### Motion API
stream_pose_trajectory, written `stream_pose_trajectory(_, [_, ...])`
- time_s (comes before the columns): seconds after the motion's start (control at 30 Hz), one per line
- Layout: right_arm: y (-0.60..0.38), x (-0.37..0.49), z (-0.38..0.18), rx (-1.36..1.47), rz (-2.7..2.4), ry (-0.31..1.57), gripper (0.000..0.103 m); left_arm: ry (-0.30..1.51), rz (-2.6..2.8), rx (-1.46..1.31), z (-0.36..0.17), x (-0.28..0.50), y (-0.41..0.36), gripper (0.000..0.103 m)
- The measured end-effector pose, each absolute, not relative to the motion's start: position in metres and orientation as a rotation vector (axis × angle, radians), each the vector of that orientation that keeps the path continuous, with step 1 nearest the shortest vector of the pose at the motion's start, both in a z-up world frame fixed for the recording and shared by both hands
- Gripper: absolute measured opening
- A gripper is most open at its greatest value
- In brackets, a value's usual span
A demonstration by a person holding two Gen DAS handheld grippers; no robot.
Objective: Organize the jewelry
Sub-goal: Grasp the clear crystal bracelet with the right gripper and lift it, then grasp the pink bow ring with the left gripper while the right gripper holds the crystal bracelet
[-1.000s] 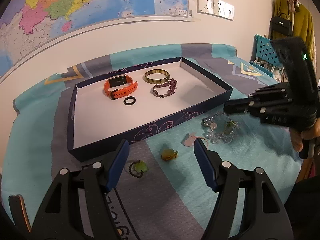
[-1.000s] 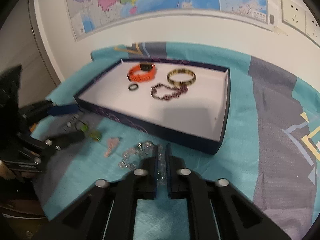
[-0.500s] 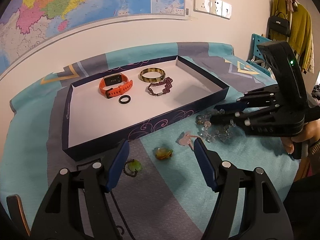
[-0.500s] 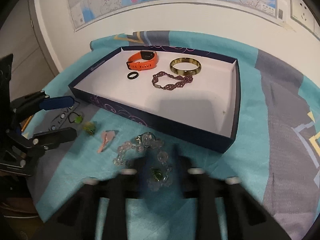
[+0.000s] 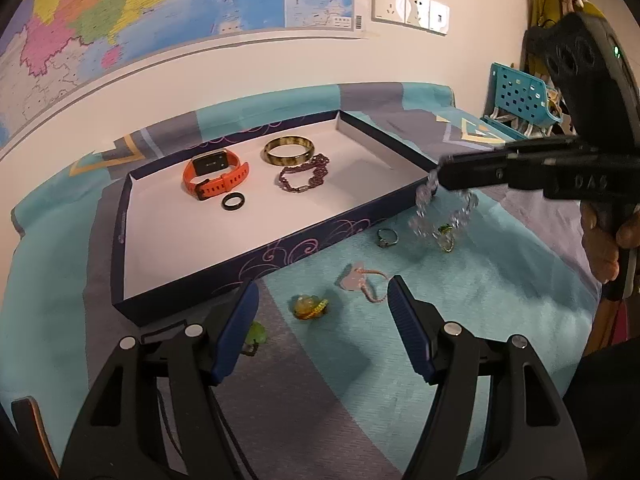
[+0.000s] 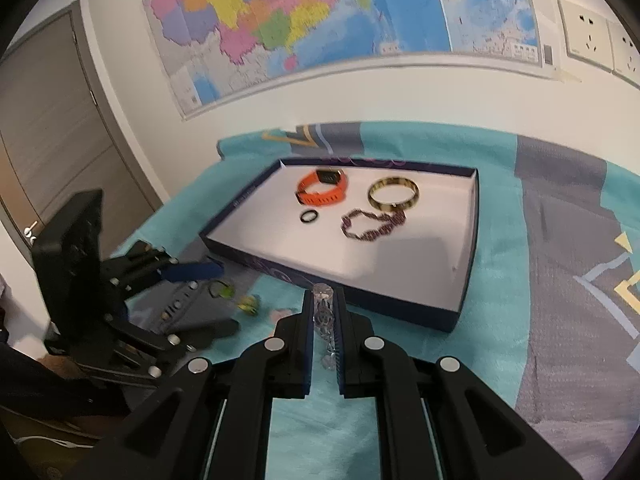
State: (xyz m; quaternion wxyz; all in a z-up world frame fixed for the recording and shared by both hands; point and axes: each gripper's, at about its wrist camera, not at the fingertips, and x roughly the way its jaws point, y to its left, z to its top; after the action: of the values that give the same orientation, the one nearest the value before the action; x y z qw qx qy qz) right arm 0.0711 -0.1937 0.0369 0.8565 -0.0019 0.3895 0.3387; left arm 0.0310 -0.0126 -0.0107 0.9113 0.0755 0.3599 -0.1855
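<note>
A dark blue tray (image 5: 256, 258) (image 6: 466, 280) holds an orange watch (image 5: 214, 174), a gold bangle (image 5: 289, 150), a purple chain (image 5: 304, 174) and a black ring (image 5: 233, 201). My right gripper (image 6: 324, 308) (image 5: 440, 174) is shut on a clear bead bracelet (image 5: 438, 216) (image 6: 323, 312), hanging above the cloth by the tray's near right corner. My left gripper (image 5: 322, 312) is open and empty above a yellow pendant (image 5: 308, 306), a pink charm (image 5: 358, 278) and a green charm (image 5: 254, 336). A silver ring (image 5: 387, 237) and a green-stone ring (image 5: 446, 238) lie under the bracelet.
A teal and grey cloth (image 5: 480, 320) covers the table. A wall with a map (image 5: 120, 12) and sockets (image 5: 408, 8) stands behind. A teal basket (image 5: 520, 100) is at the far right. A door (image 6: 48, 140) is at the left in the right wrist view.
My right gripper opened over the bead bracelet, shut on it and lifted it off the cloth toward the tray. Two rings beneath came into sight. My left gripper stayed open, nearly still.
</note>
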Motion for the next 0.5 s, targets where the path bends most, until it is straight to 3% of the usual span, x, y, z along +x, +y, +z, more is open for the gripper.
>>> stream_pose_trajectory(0.5, [-0.203,0.073,0.046,0.053,0.691,0.788,0.008,0.769,-0.457,0.179,-0.015,0.042,-0.033,0.051])
